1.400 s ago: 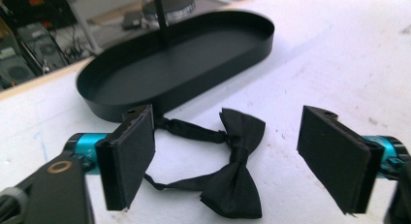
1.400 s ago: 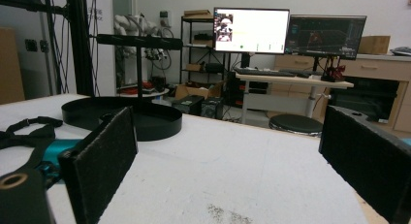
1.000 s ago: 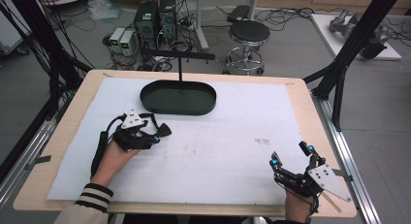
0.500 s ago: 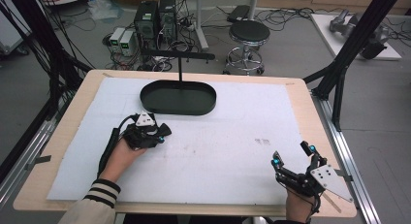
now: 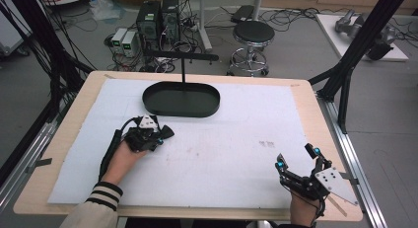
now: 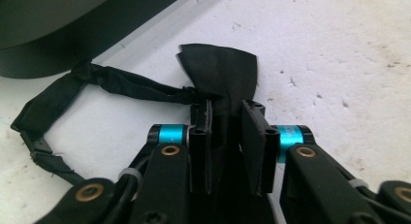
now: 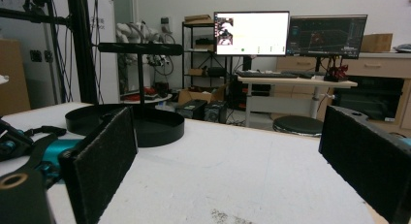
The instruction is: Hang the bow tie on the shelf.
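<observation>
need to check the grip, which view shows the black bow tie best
The left gripper view: the black bow tie lies on the white mat with its knot pinched by the left gripper, strap looping left. In the high view it is a small dark flap at that gripper. The right gripper view gives no clear sight of it.

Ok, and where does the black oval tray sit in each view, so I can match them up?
High view: black tray at upper centre, on the far part of the table.
Left gripper view: its dark wall fills the top left corner.
Right gripper view: left of centre, beyond the near jaw.
Shared landmark: the white sheet it stands on.
</observation>
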Available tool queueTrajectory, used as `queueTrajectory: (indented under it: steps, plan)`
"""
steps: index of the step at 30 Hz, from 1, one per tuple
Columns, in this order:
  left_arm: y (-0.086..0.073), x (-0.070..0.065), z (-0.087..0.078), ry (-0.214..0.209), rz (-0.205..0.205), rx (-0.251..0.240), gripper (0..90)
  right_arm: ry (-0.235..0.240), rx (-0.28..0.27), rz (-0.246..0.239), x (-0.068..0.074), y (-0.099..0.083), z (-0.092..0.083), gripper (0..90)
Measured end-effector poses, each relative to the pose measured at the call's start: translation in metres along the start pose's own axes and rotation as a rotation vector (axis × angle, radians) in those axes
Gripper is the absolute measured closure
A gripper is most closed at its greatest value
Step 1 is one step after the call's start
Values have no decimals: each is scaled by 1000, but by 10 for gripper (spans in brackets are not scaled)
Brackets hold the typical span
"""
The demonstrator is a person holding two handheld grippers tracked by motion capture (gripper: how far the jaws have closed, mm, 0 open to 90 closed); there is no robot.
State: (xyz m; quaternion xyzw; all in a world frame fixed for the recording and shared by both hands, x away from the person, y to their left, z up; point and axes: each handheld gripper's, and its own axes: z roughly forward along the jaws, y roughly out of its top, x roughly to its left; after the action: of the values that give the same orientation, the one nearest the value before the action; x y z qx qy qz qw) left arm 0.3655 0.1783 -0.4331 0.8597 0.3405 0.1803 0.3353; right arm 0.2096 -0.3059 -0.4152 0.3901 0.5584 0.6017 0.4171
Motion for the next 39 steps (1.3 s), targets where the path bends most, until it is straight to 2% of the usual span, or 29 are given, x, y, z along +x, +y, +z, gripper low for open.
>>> queueTrajectory:
  steps: [4, 7, 12, 16, 20, 26, 27, 28, 30, 39]
  plan:
    - [1, -1, -2, -2, 16, -13, 761, 0, 1, 3, 0, 0, 0, 57]
    - [3, -2, -6, -9, 19, -72, 764, -3, 0, 2, 0, 0, 0, 57]
    - [6, 1, -20, -3, -23, -195, 766, -4, 1, 4, 0, 0, 0, 57]
    - [7, 5, -32, 6, -84, -324, 767, 0, 5, 2, 1, -1, 1, 57]
    - [8, 9, -46, -16, -160, -477, 769, 0, 7, -3, 1, -1, 1, 57]
    - [14, 10, -66, -10, -193, -662, 769, 4, 7, -1, 1, -2, 2, 57]
    - [17, 11, -72, -27, -215, -727, 769, 3, 8, 0, 1, -2, 2, 57]
    - [17, 11, -72, -27, -215, -727, 769, 3, 8, 0, 1, -2, 2, 57]
    - [20, 13, -78, -46, -220, -768, 770, 4, 9, -2, 2, -2, 2, 57]
    - [42, 29, -97, -89, -181, -881, 770, 9, 12, 3, 1, -3, 3, 57]
